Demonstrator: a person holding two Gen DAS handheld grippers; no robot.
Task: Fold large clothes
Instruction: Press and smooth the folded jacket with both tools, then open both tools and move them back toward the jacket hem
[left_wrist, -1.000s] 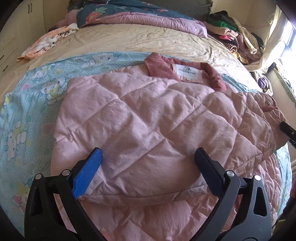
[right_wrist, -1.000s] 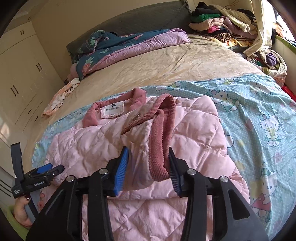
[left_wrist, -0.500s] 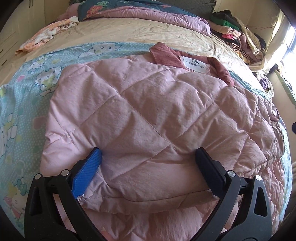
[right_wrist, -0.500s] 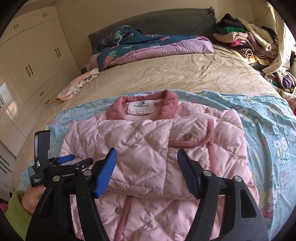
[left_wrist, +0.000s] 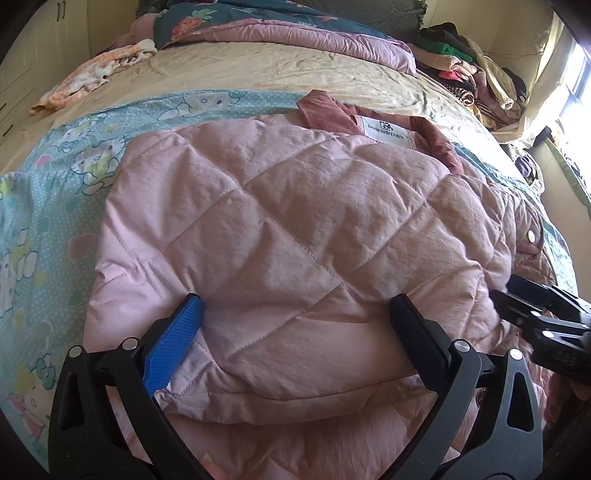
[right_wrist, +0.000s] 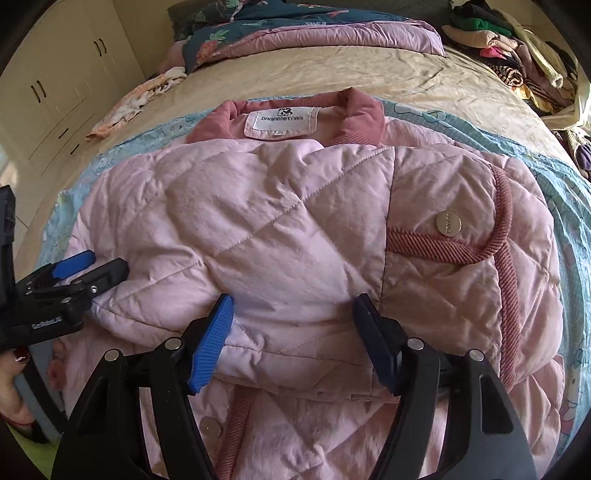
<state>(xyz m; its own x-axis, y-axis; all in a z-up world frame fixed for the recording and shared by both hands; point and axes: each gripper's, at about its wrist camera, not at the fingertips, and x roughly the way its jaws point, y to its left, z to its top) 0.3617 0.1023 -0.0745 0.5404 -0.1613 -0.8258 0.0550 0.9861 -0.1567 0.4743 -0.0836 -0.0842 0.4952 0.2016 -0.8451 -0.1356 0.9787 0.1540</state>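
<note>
Lying folded inward on the cartoon-print sheet (right_wrist: 576, 206), collar at twelve o'clock: pink quilted jacket (right_wrist: 280, 229). Straddling its near folded edge at six o'clock, probably to press layers flat: right gripper (right_wrist: 291, 339), jaws just widened, pinching nothing; left gripper (left_wrist: 295, 332), wide apart, likewise empty.

Black gripper (right_wrist: 291, 332) frames, blue pads, silver screws.
</note>
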